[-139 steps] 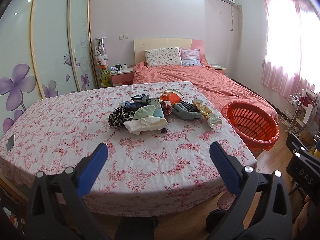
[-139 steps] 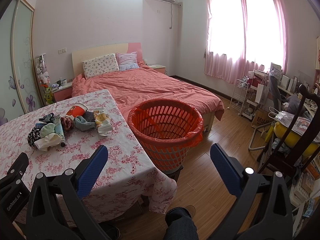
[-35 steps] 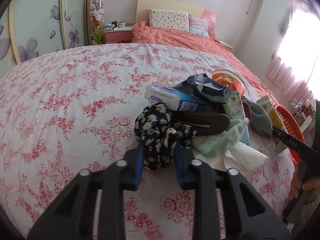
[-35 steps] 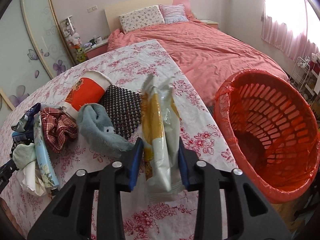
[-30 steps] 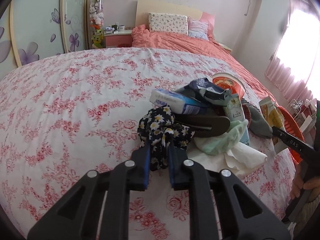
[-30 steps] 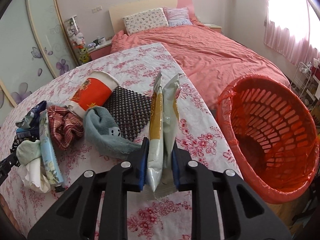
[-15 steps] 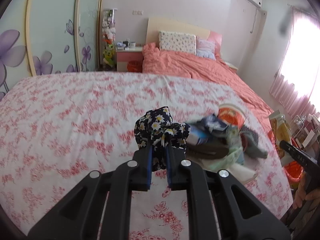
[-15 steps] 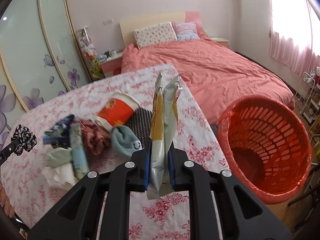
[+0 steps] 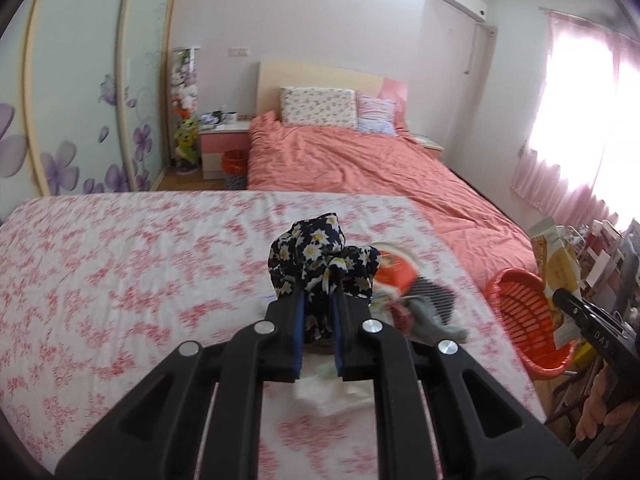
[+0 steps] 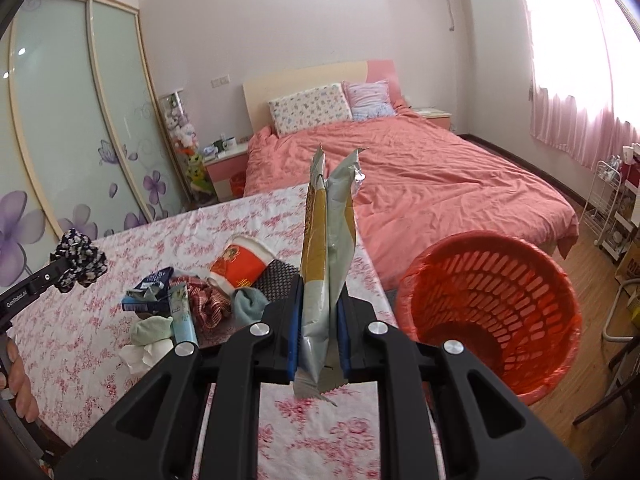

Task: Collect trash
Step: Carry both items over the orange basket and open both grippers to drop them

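Left gripper (image 9: 318, 300) clamped on a dark flowered cloth (image 9: 320, 260), jaws nearly together, cloth bunched above the pads and clear of the table (image 9: 120, 280). Right gripper (image 10: 320, 312) pinched on a yellow-and-silver snack wrapper (image 10: 326, 240); wrapper stands upright between the pads, top end torn open, bottom end hanging below the jaws.

Both held above the table, which has a pink flowered cover. Rest of the pile sits near the table's right edge: red paper cup (image 10: 240, 266) on its side, plaid cloth (image 10: 206, 304), grey sock (image 10: 248, 306), blue box (image 10: 146, 294), pale tube (image 10: 182, 314), green cloth (image 10: 154, 330), white tissue (image 10: 140, 354), black dotted mat (image 10: 278, 276).

Orange basket (image 10: 492, 312) on the floor just off the table's right edge, lined with a red bag, beside the bed (image 10: 420, 176).
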Available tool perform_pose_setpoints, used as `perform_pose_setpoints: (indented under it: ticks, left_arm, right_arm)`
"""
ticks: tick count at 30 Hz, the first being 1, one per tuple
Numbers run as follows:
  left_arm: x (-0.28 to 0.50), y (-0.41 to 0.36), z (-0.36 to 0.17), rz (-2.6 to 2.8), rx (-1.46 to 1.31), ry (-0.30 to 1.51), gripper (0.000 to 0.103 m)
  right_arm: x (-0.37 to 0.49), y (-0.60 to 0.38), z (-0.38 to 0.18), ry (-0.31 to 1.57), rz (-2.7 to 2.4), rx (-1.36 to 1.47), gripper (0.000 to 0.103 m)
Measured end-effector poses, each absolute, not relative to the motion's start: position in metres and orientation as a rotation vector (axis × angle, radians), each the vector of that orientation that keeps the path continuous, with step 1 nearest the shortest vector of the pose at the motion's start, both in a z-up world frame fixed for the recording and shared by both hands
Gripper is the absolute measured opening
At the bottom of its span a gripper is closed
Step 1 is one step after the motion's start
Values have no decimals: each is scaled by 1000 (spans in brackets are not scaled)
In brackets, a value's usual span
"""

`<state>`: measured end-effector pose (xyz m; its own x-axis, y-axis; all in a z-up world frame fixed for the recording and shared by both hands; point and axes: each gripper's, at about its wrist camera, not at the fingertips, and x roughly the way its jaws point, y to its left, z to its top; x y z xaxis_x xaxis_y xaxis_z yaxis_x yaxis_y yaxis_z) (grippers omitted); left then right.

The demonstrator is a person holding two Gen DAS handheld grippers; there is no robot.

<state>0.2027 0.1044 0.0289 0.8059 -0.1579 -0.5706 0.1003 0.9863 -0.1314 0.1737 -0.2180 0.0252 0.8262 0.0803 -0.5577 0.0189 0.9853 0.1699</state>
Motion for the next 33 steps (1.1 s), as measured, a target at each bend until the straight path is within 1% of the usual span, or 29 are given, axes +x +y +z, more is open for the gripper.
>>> perform_pose_setpoints:
  ticks: [7,12,25,33]
  left_arm:
    - [209,39,38,-262,-70,611,12]
    - [219,-15,31,-372,-61,635,13]
    - [258,-172,-20,-649,-30,743,14]
    - [275,-230,-49,-702,16,797,16]
  right_arm:
    - [161,-249,28,570,-27,198,15]
    - [156,-282,21,571,-75,232,15]
    - [164,-360,-8,582,-197,323,15]
    - [176,-391,-27,602,-228,365,16]
